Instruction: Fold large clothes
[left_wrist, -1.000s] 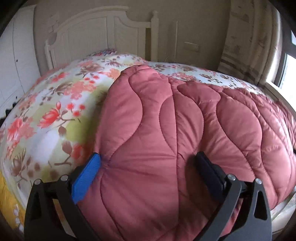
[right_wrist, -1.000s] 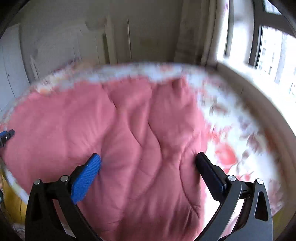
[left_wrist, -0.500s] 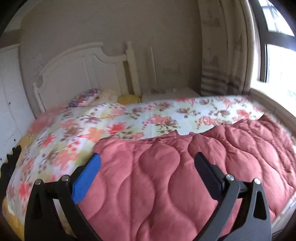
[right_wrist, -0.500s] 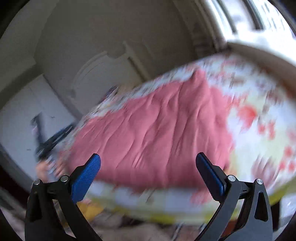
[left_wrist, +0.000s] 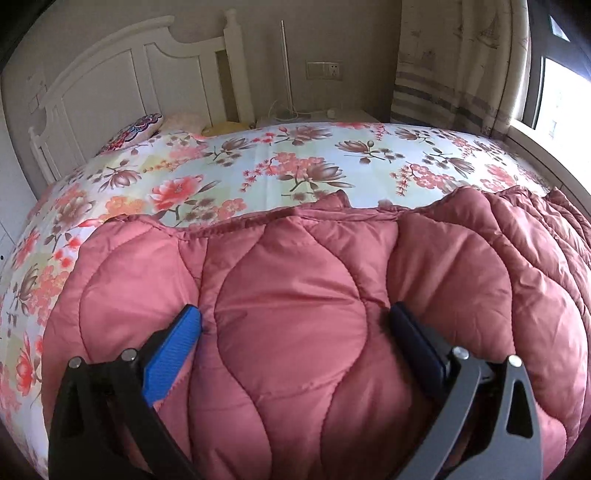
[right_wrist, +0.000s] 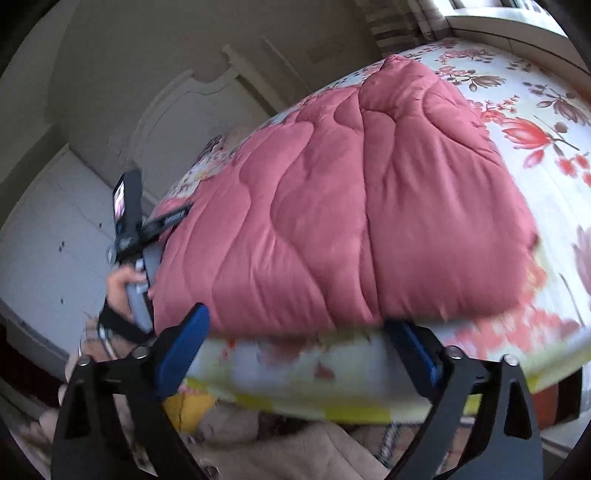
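Note:
A pink-red quilted padded garment (left_wrist: 295, 332) lies folded on a floral bedsheet (left_wrist: 295, 166). In the left wrist view my left gripper (left_wrist: 293, 314) is open, its blue fingertips (left_wrist: 184, 332) resting on the quilted surface on either side of one puffy panel near the garment's near-left end. In the right wrist view the garment (right_wrist: 351, 203) shows as a thick folded slab. My right gripper (right_wrist: 297, 321) is open just below its near edge, at the side of the mattress, with nothing between the fingers. A hand (right_wrist: 120, 284) holds the left tool at the garment's left end.
A white headboard (left_wrist: 122, 85) and pillows (left_wrist: 133, 129) stand at the far left. A curtain (left_wrist: 454, 62) and window (left_wrist: 561, 103) are at the right. Bare floral sheet lies beyond the garment. Beige clothing (right_wrist: 295, 443) fills the space below the mattress edge (right_wrist: 332, 387).
The left gripper dropped from a raised view back onto the garment. The right gripper swung away from above the garment and down to the mattress's near edge, tilted.

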